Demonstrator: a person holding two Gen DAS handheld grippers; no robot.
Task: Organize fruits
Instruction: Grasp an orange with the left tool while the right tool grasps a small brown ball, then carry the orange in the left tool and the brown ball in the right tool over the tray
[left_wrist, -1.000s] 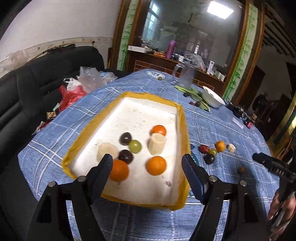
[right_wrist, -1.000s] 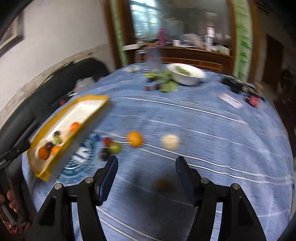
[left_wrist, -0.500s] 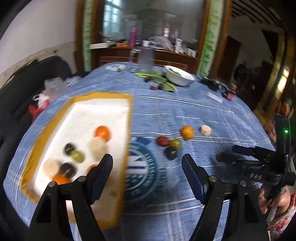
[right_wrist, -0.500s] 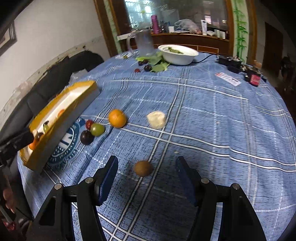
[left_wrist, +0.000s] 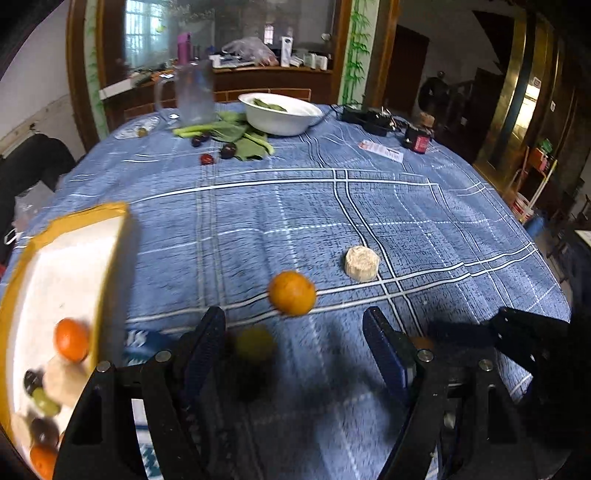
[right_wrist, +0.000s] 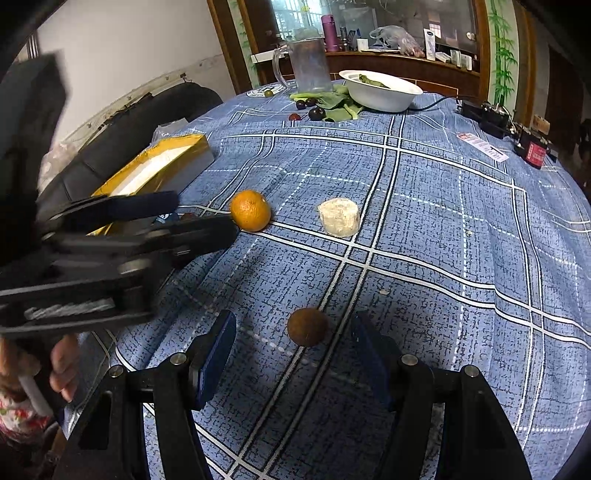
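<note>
left tongs (left_wrist: 295, 350) agape; right tongs (right_wrist: 293, 350) agape

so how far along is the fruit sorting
Partly done. The yellow-rimmed tray already holds several pieces, including an orange and a green grape. Nothing is held: the right tongs are open around a small brown fruit, and the left tongs are open over a blurred green fruit. Another orange and a pale chunk still lie on the tablecloth.

Bare tablecloth (right_wrist: 443, 229) right of the brown fruit (right_wrist: 307, 326), orange (right_wrist: 250, 210) and pale chunk (right_wrist: 339, 216) beyond it, left gripper (right_wrist: 177, 218) crowding its left, tray (right_wrist: 155, 166) farther left
</note>
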